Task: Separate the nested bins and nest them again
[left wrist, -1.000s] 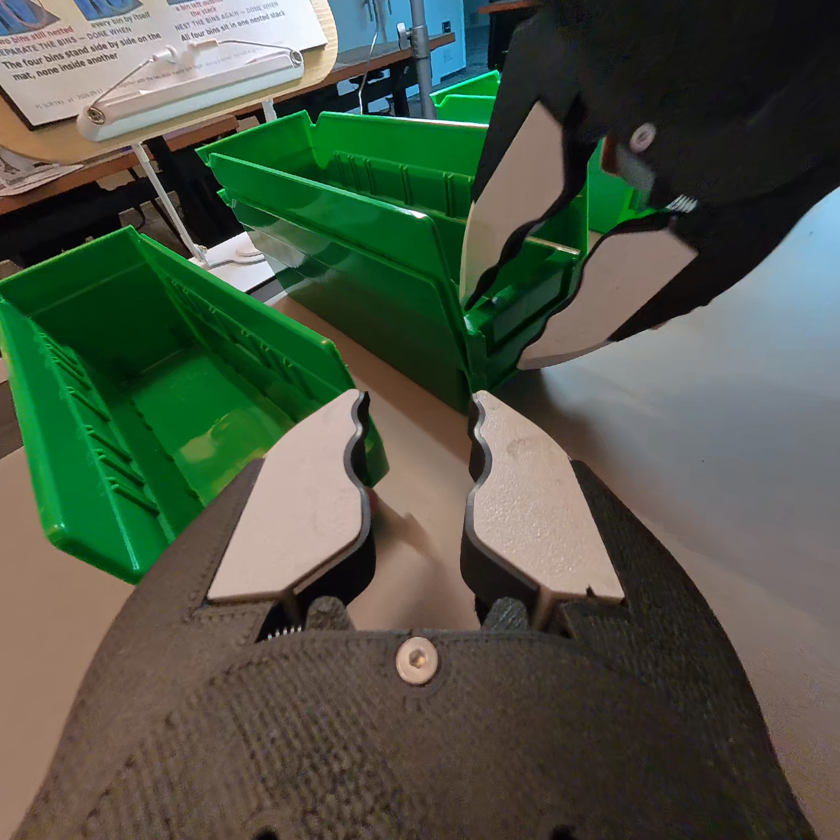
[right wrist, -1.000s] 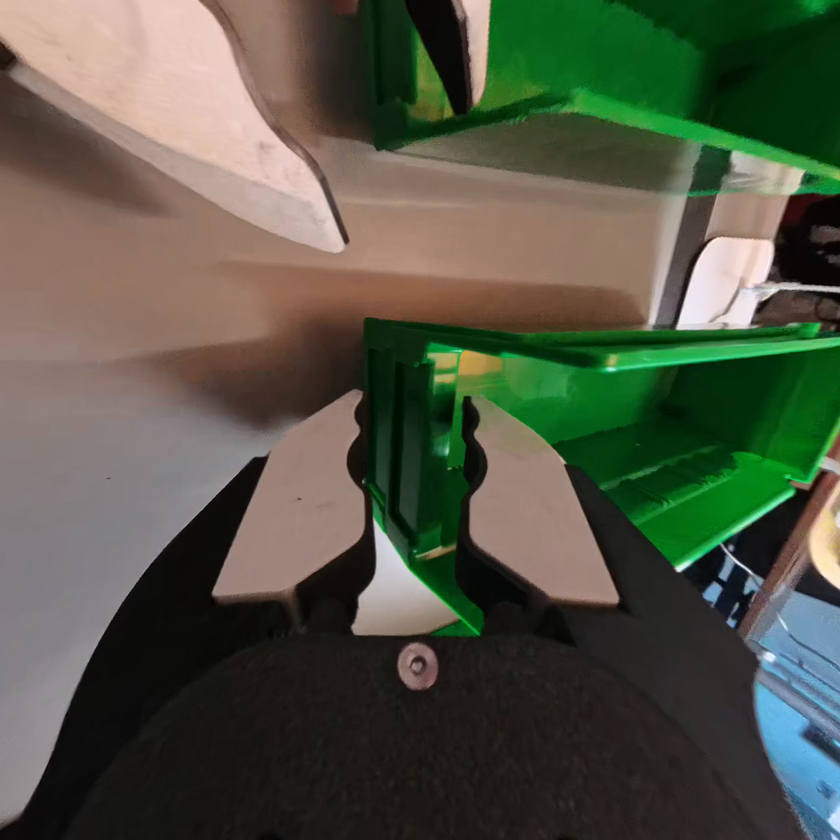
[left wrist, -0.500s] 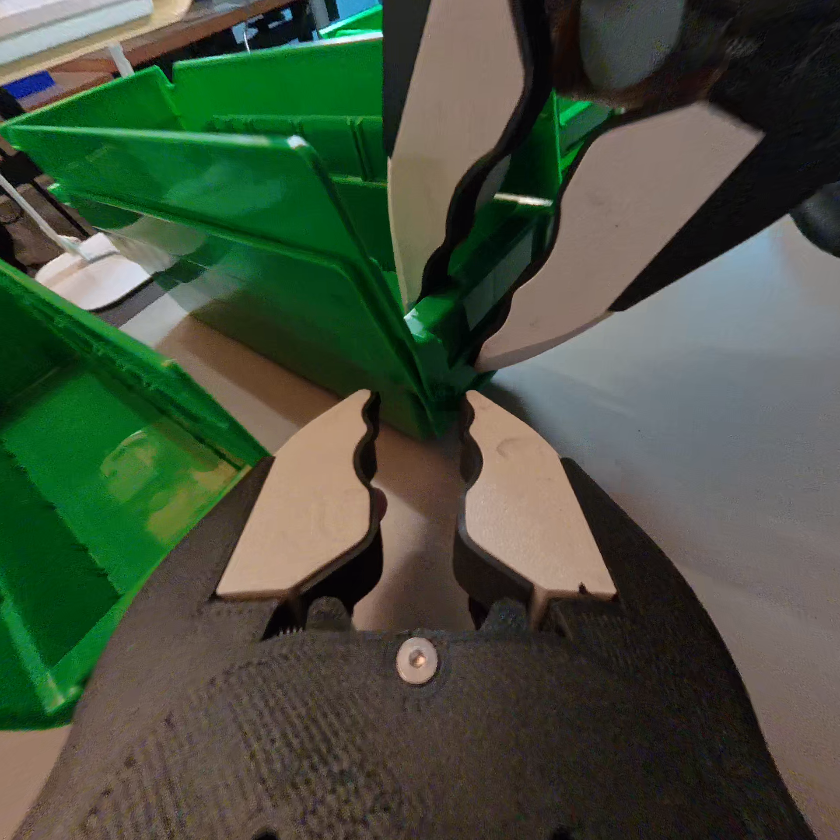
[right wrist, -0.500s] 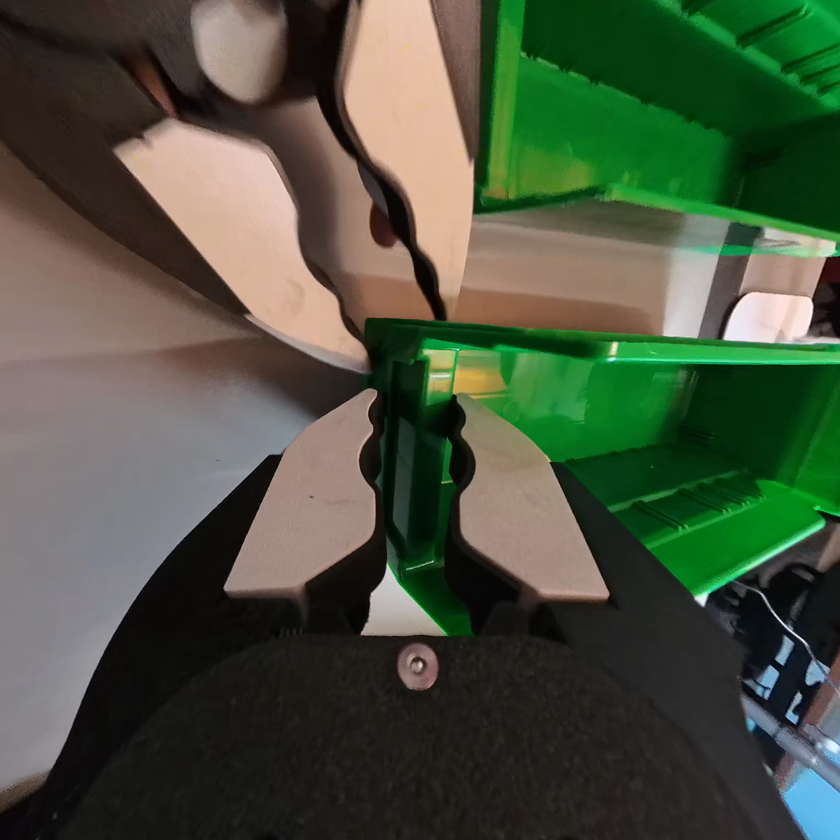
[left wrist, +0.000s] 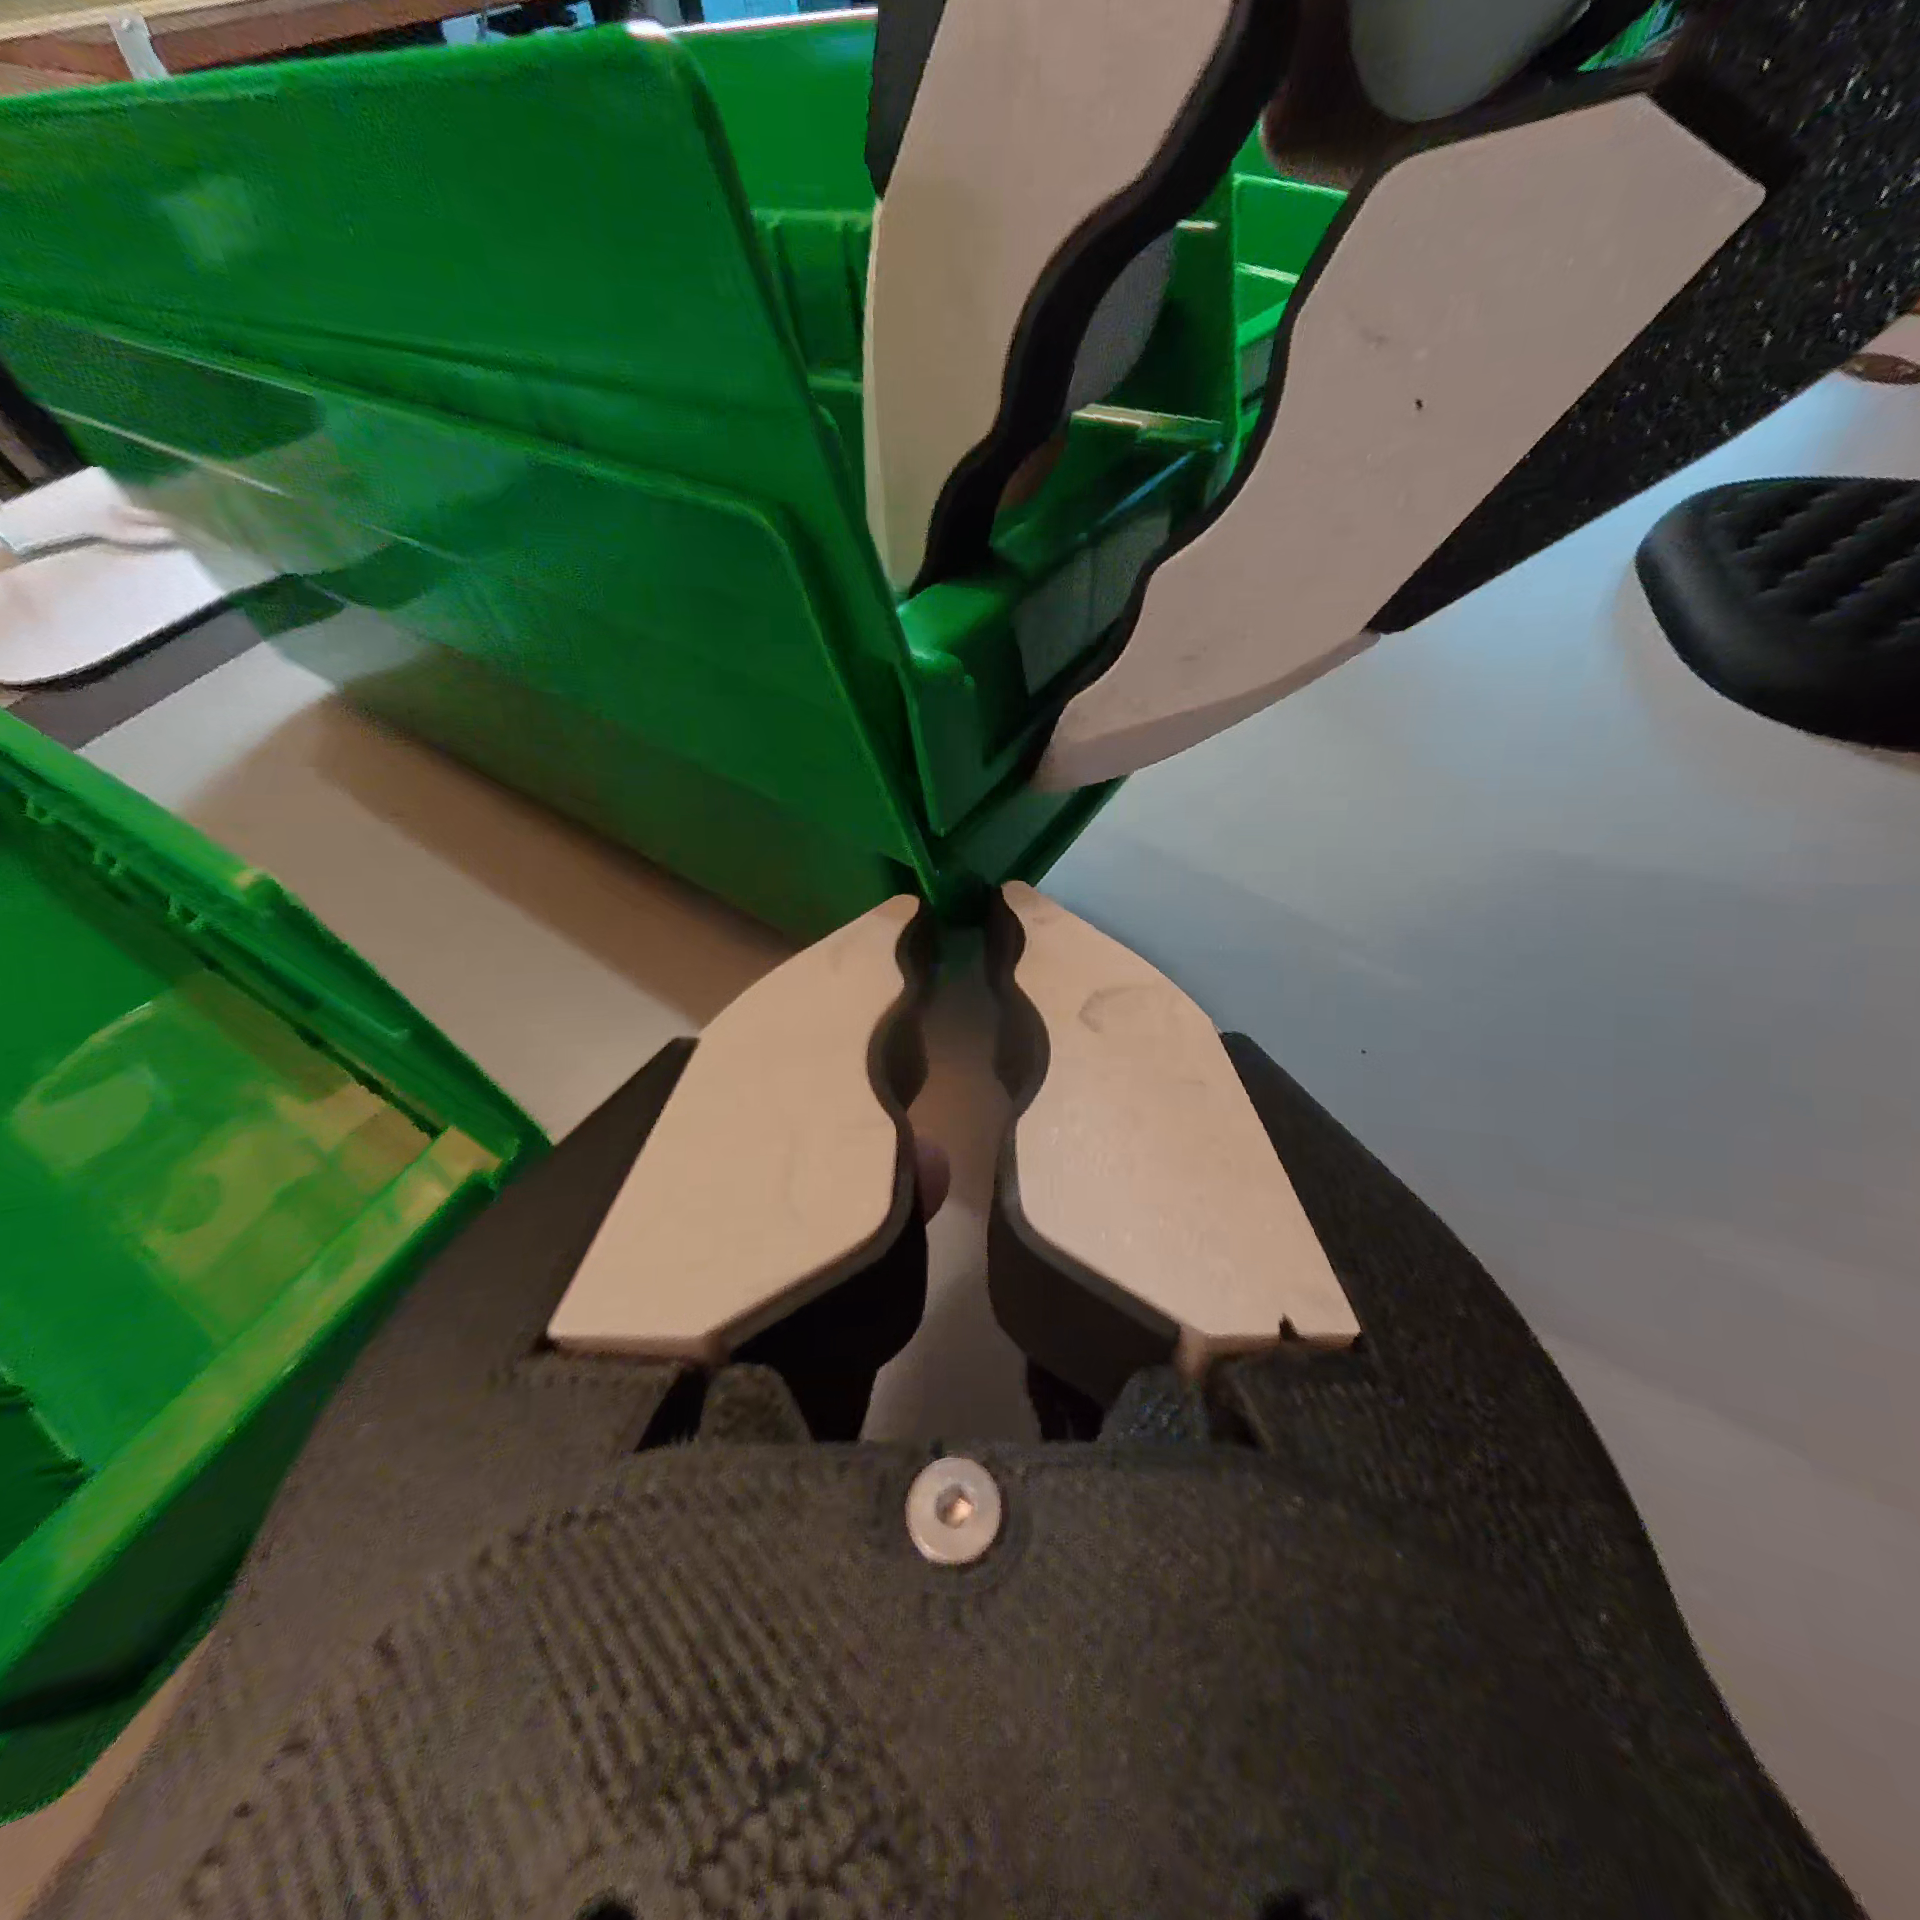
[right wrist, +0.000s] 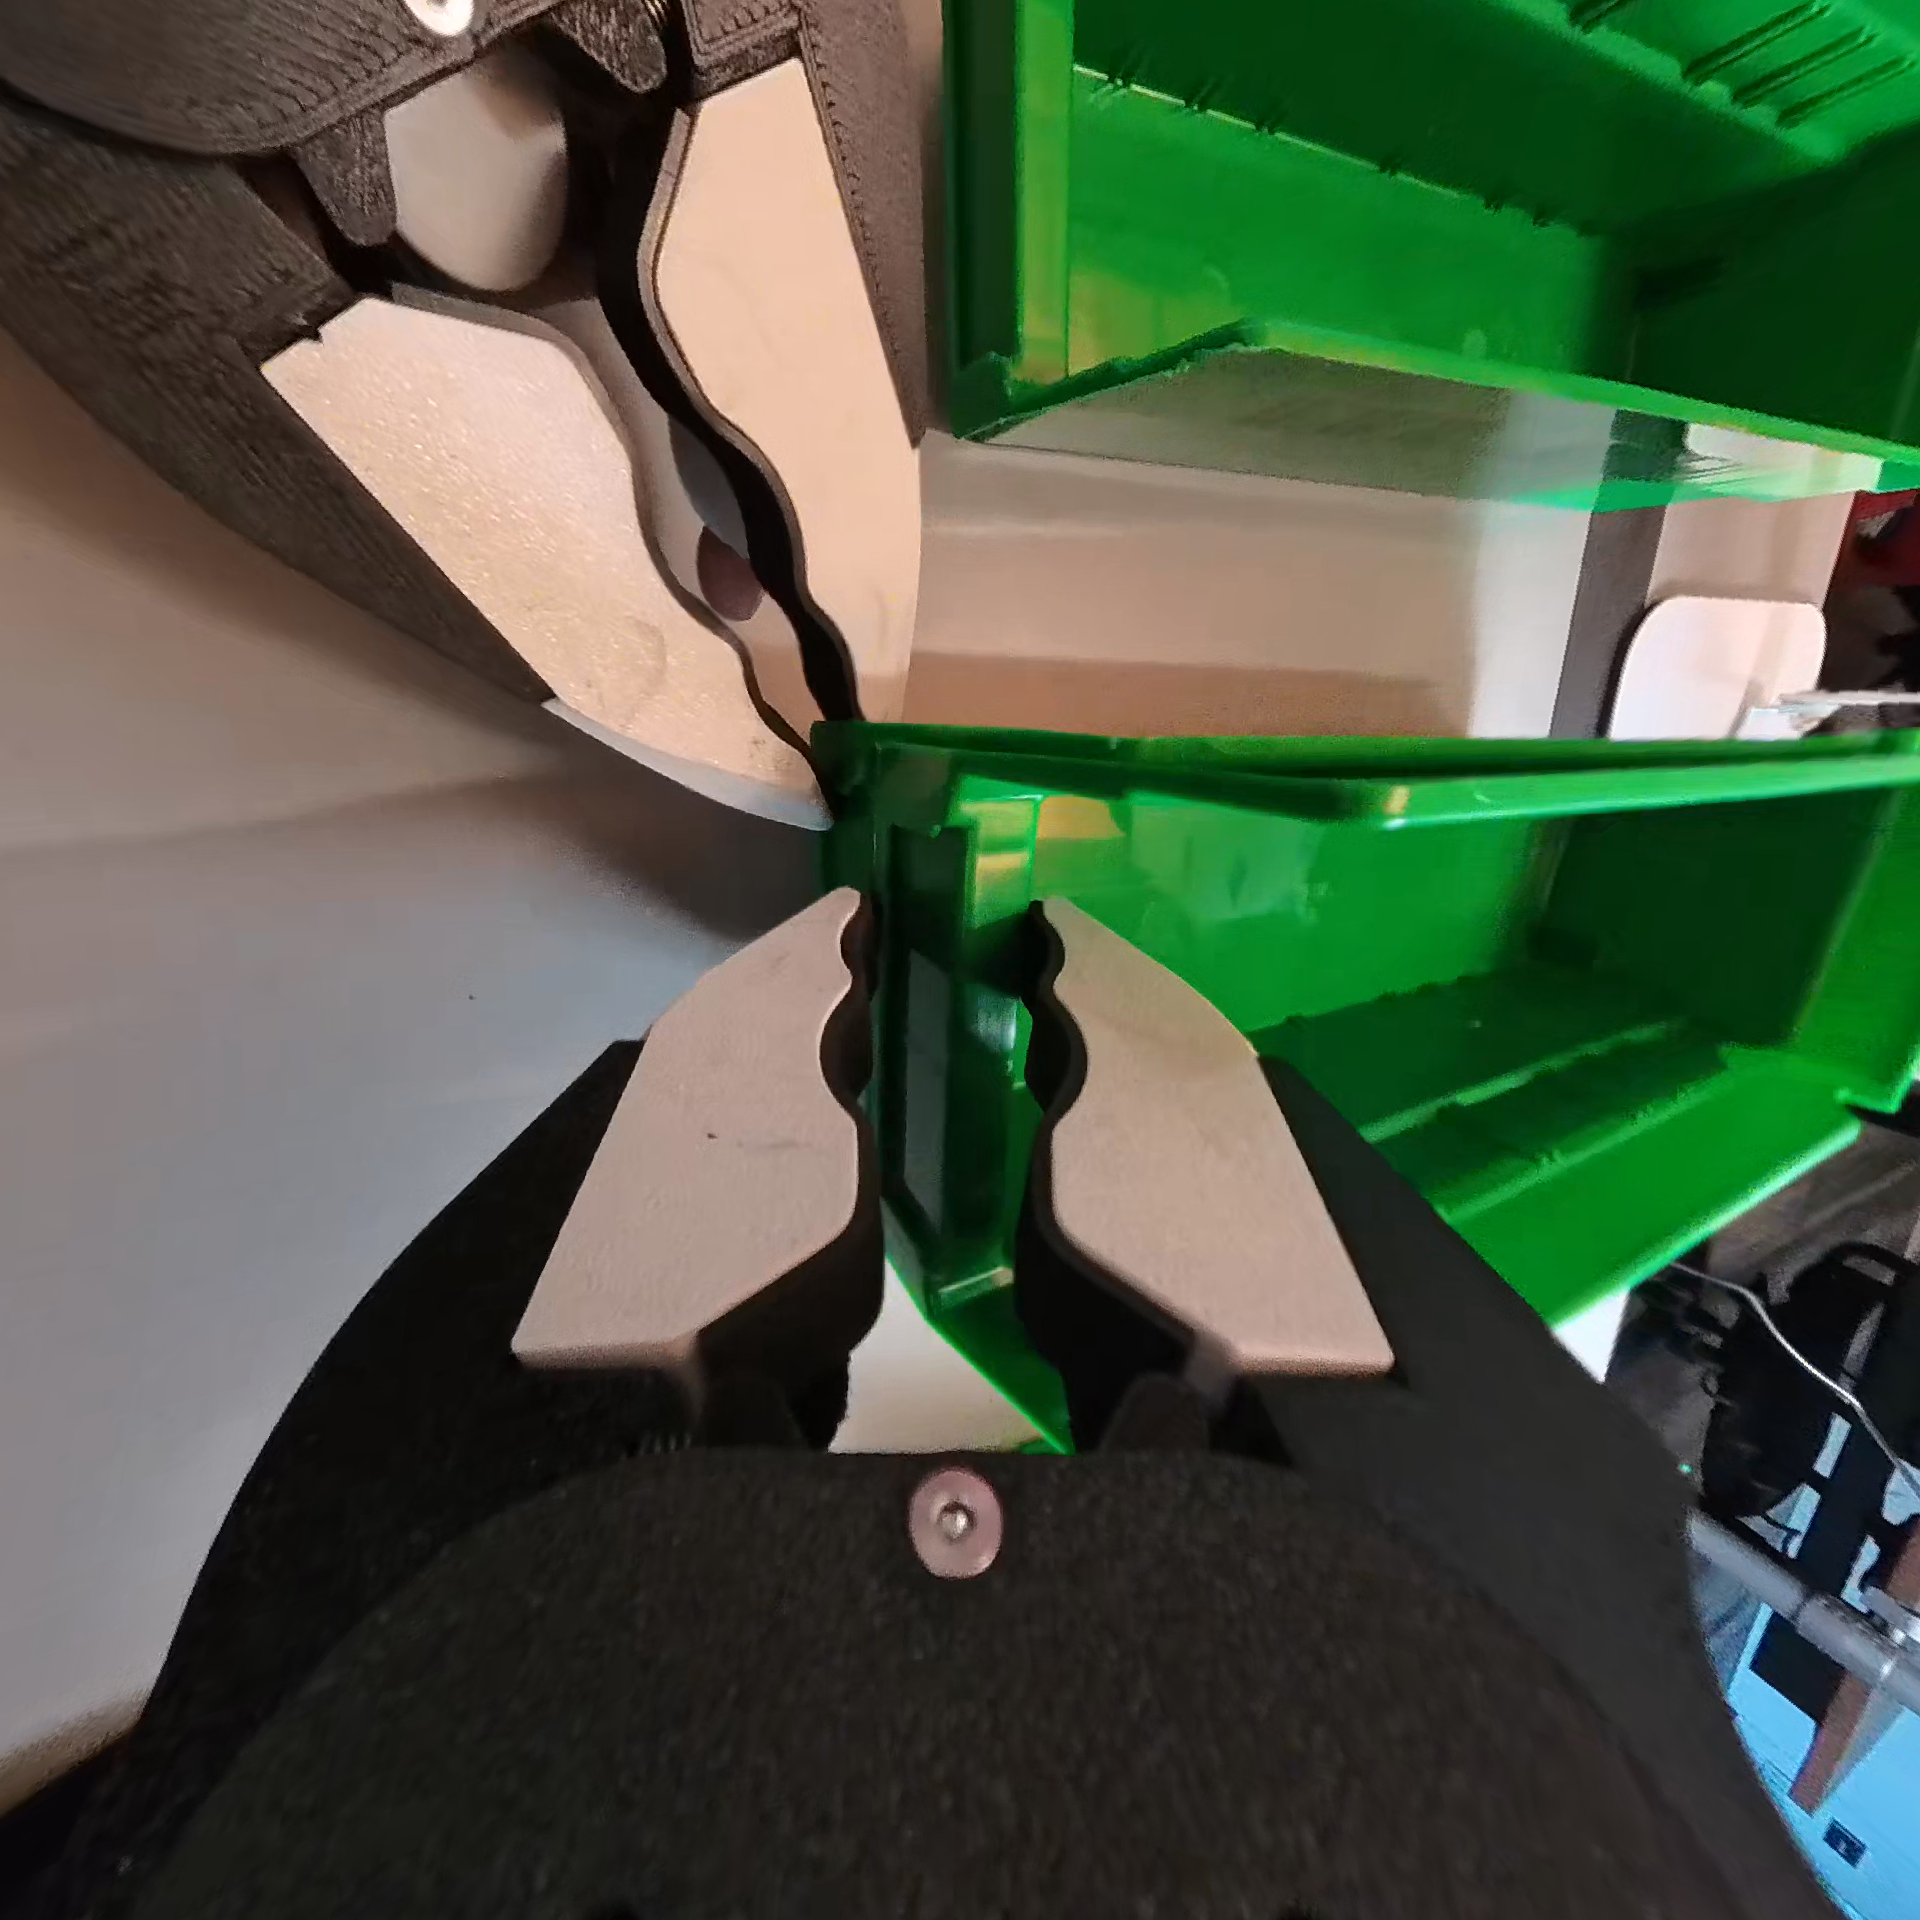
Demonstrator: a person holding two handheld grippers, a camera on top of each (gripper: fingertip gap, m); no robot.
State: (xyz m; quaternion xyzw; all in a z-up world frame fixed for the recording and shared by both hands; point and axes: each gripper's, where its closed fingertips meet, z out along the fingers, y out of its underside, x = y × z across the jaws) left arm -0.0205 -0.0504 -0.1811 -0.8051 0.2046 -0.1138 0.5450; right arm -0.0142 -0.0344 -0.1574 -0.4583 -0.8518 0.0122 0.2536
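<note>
Center frame, the right gripper pinches the front wall of the inner green bin in the nested stack. Below it, the left gripper, fingers nearly together, nips the stack's bottom corner. A separate green bin sits lower left.

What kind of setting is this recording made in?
Probably an office or lab workspace, not a home: green plastic storage bins sit on a pale work table, with a black mesh office chair alongside and cables and equipment behind.
</note>
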